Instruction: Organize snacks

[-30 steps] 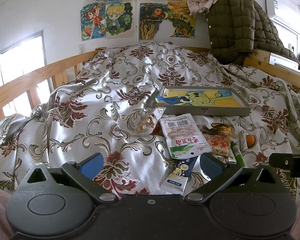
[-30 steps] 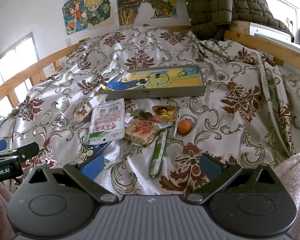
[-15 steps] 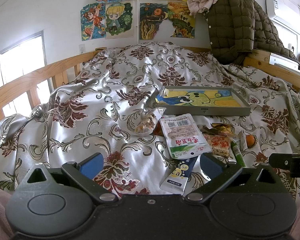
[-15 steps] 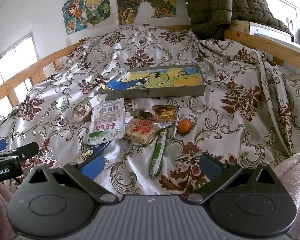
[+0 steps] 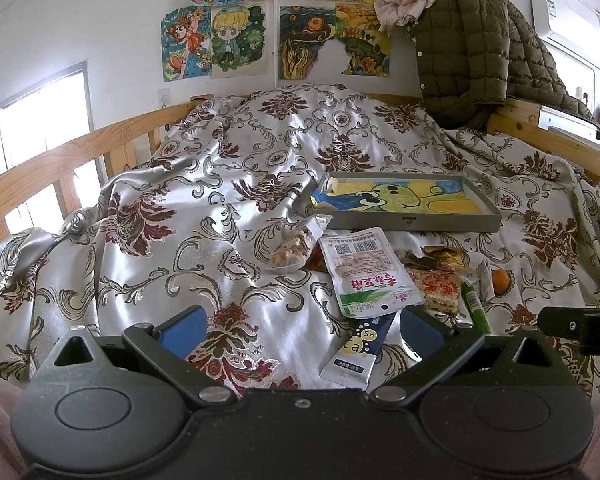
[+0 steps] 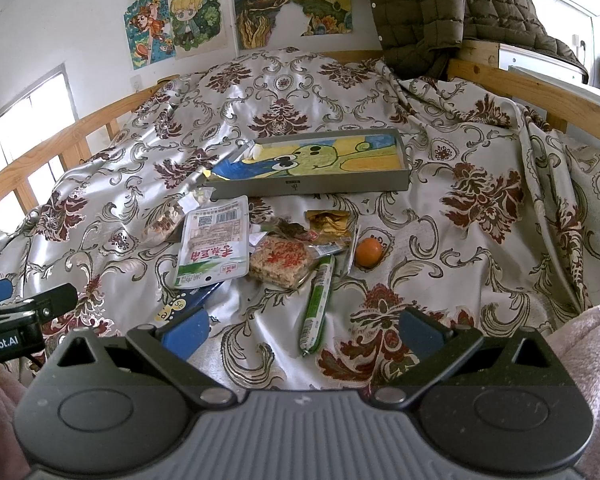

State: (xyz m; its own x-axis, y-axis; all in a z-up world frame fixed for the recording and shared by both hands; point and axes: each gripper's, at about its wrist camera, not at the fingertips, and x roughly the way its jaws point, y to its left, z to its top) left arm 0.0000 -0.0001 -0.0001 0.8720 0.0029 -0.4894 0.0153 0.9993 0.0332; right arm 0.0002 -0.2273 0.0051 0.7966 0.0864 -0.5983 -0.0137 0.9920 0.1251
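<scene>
left gripper (image 5: 300,330) fingers spread, empty | right gripper (image 6: 304,330) fingers spread, empty | snacks (image 6: 260,252) heaped on bed just before grey tray (image 6: 308,188)

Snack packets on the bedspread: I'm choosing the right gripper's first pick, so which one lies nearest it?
The green sausage stick. Its lower end points between the open right gripper fingers; the other packets lie farther up the bedspread.

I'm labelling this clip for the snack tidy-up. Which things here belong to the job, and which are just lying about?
Belong to the job:
grey tray
white-and-green pouch
rice cracker pack
green sausage stick
orange
gold wrapper
blue sachet
clear nut bag

Just lying about:
patterned bedspread
olive jacket
wall drawings
</scene>
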